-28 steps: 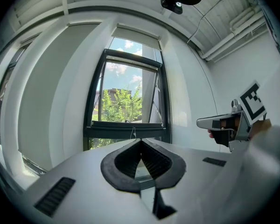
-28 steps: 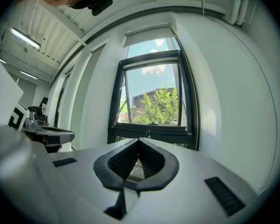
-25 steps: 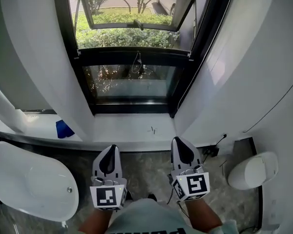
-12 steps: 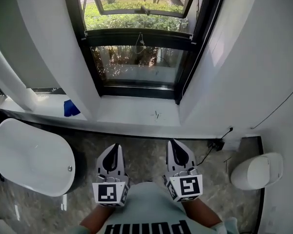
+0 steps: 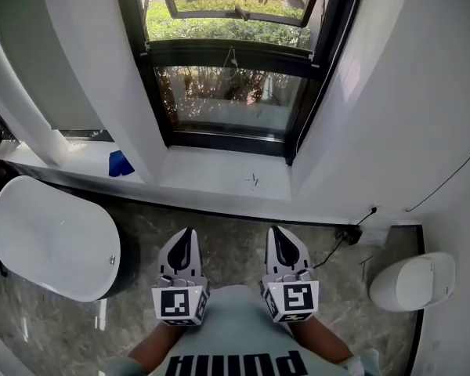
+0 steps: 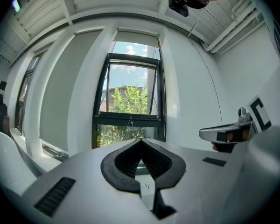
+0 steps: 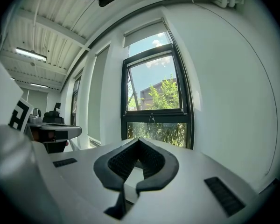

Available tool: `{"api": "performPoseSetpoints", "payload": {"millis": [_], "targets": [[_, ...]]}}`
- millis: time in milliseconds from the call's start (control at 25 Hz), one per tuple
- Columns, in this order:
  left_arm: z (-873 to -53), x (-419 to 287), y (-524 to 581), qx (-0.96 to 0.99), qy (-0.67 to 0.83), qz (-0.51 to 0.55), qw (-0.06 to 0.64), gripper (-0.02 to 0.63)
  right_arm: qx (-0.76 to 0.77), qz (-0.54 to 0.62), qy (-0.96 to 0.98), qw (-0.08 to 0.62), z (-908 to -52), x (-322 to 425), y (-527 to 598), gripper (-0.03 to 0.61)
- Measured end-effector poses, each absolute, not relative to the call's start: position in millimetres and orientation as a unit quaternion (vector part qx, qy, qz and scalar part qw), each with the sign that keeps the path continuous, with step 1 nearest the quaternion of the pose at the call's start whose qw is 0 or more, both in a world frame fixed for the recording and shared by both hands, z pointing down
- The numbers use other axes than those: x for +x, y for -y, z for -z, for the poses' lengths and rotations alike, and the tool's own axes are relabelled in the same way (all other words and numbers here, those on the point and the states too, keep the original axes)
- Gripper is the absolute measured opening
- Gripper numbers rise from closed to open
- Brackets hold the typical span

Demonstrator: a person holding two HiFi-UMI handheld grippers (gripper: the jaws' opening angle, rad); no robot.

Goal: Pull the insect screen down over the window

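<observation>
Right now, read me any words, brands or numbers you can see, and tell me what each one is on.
"PUMA": upside down on the shirt, cut by the picture's edge.
Left cube and right cube: square patterns only, no words.
Nothing else is readable.

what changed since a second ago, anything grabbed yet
The black-framed window and white windowsill sit higher in the head view, with more grey floor showing ahead of the grippers; the person seems to have eased back or looked further down. Nothing was taken hold of or let go. The left gripper and right gripper stay shut, empty and side by side.
</observation>
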State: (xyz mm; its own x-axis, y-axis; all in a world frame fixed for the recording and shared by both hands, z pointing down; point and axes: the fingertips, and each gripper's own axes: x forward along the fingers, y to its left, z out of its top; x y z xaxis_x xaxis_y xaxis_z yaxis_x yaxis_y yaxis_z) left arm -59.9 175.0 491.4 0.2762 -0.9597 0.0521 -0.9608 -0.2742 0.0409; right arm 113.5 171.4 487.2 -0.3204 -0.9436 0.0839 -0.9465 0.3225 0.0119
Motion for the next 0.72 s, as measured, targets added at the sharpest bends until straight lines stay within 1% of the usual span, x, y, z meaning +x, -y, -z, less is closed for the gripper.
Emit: {"api": "performPoseSetpoints", "payload": {"millis": [720], "targets": [[-492.5,-49.6,-175.7,0.8,0.598,-0.009,0.032,0.012,0.592,-0.019,0.805,0.035,-487.8,130.3,-172.6,0.003]]}}
